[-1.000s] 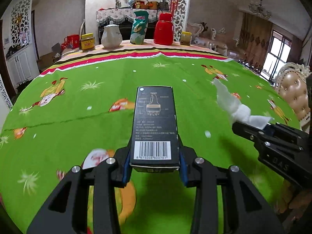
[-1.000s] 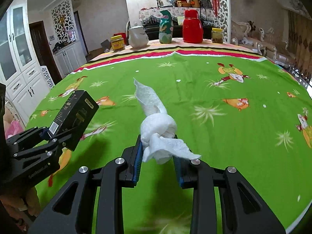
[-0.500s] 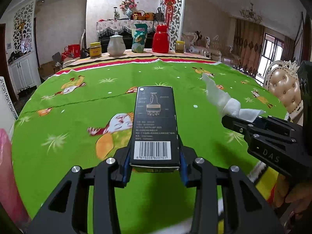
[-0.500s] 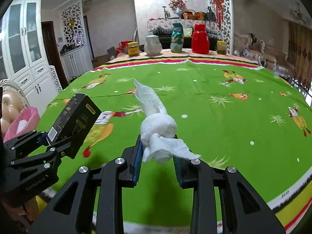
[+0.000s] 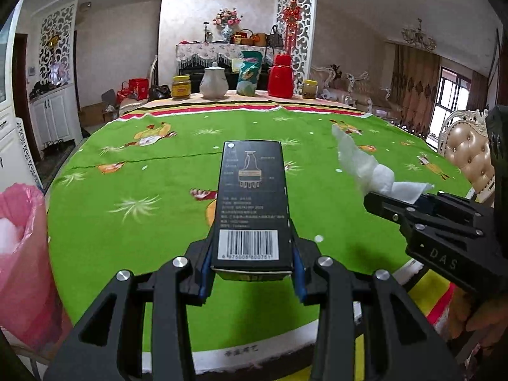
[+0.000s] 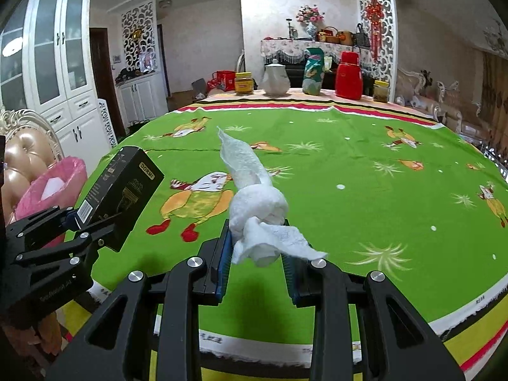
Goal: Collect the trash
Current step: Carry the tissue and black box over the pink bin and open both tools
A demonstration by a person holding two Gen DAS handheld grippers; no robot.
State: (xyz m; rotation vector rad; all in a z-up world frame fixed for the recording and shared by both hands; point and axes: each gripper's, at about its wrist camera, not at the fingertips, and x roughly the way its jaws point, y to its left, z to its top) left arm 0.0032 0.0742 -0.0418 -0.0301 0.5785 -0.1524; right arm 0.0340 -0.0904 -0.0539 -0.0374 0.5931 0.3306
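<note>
My left gripper (image 5: 252,268) is shut on a black cardboard box (image 5: 252,203) with a barcode on its near end; the box sticks forward above the green tablecloth (image 5: 158,190). That same black box (image 6: 123,190) and the left gripper (image 6: 74,222) show at the left of the right wrist view. My right gripper (image 6: 255,254) is shut on a crumpled white paper towel (image 6: 254,203), whose long tail points away from me. The paper towel (image 5: 371,171) also appears at the right of the left wrist view. A bin lined with a pink bag (image 5: 22,254) stands at the table's left edge.
At the table's far edge stand a yellow-lidded jar (image 5: 181,87), a white teapot (image 5: 214,82), a green packet (image 5: 249,74), a red flask (image 5: 281,76) and a small jar (image 5: 309,89). Padded chairs (image 5: 470,155) flank the table. White cabinets (image 6: 57,73) line the left wall.
Both grippers have drawn back toward the table's near edge, each still holding its item. The table's front hem and the pink-lined bin have come into view.
</note>
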